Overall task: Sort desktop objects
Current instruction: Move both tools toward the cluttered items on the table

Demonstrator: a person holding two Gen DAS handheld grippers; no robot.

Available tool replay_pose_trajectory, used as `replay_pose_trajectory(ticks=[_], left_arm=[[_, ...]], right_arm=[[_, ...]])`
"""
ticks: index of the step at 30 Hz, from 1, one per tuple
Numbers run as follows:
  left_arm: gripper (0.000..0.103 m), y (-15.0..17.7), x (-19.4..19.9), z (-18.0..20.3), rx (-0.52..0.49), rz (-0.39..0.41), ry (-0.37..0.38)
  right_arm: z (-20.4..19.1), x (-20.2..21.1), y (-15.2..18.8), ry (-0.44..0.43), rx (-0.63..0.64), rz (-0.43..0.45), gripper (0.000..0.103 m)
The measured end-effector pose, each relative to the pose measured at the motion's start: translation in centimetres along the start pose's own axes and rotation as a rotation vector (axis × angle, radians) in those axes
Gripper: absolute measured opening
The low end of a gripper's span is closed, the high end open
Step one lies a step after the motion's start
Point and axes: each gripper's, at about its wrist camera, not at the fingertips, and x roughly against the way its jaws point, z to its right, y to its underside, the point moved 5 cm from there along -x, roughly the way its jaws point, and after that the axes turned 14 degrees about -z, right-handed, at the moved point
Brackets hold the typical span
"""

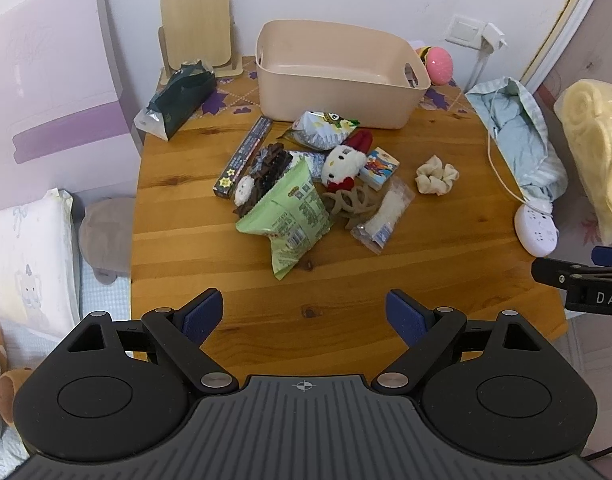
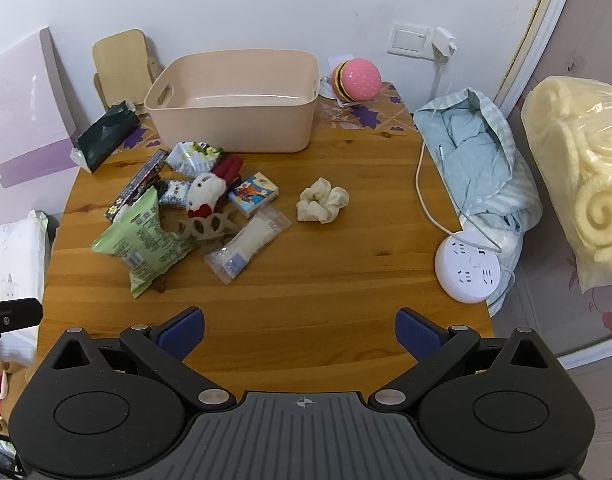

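Note:
A pile of small objects lies mid-table in front of an empty beige bin (image 1: 338,76) (image 2: 234,120): a green snack bag (image 1: 294,216) (image 2: 146,240), a white plush cat (image 1: 344,164) (image 2: 204,196), a small colourful box (image 1: 380,168) (image 2: 253,194), a clear packet (image 1: 384,216) (image 2: 248,242), a dark long box (image 1: 244,156) (image 2: 138,184) and a white snack bag (image 1: 324,130) (image 2: 194,156). A cream scrunchie (image 1: 437,174) (image 2: 322,200) lies apart to the right. My left gripper (image 1: 304,316) and right gripper (image 2: 300,332) are both open and empty, above the table's near edge.
A dark tissue pack (image 1: 178,100), a wooden stand (image 1: 198,28) and a pink ball toy (image 2: 356,80) are at the back. A white power strip (image 2: 468,270) with its cable and blue cloth (image 2: 478,152) occupy the right edge. A bed lies left of the table.

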Motion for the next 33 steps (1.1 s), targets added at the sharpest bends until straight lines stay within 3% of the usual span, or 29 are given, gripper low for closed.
replay_pose_trajectory(ticks=[15,20,25,33], left_arm=[[0.09,-4.9,-4.3,0.1,0.027,-0.034,-0.072],[0.09,-6.4,-6.7,0.1,0.046,-0.041,-0.07],[0.09,-7.7,-8.8,-0.4,0.117,-0.049,-0.027],[0.09,-9.1,-11.3,-1.1,0.196,-0.059,-0.016]], right_arm=[[2.2,-4.9,-4.4,-0.029,0.004,-0.076,0.103],[2.7,-6.4,-6.0,-0.035,0.034,-0.067,0.103],[3.1,-7.8,-7.6,0.025,0.104,-0.018,0.103],[4.1,-11.5,-9.8,-0.003,0.068,-0.082,0.103]])
